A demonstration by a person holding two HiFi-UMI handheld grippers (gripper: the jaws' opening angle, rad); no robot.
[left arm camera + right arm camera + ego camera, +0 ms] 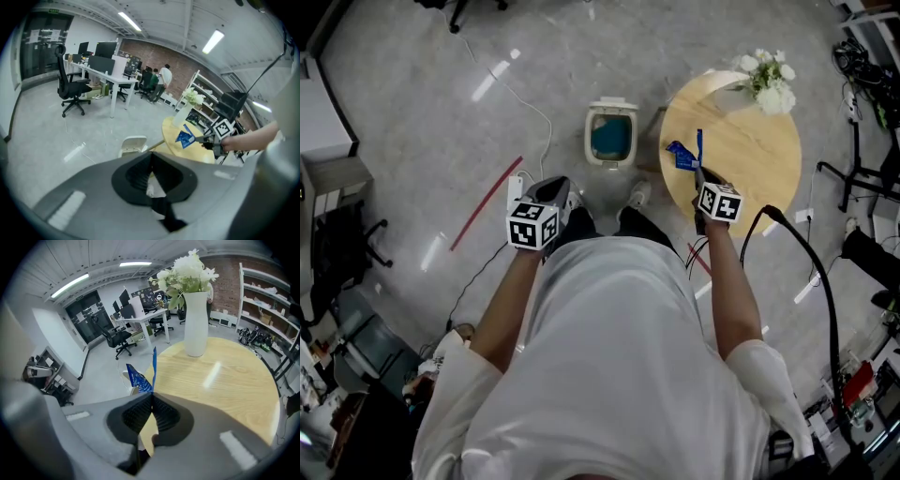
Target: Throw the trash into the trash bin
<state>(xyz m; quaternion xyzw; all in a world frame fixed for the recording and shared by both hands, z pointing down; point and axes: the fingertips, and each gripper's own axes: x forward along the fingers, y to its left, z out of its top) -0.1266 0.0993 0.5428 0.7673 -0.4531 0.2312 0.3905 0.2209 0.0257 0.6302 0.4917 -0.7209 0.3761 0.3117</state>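
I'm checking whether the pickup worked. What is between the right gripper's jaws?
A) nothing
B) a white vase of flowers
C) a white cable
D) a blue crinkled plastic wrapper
D: the right gripper has its jaws closed on the blue crinkled plastic wrapper, which sticks up from them at the edge of the round wooden table. The white vase stands apart, further back on the table.

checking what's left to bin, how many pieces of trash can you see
1: a blue wrapper, pinched in the jaws of the right gripper above the round table. More could hide under the person.
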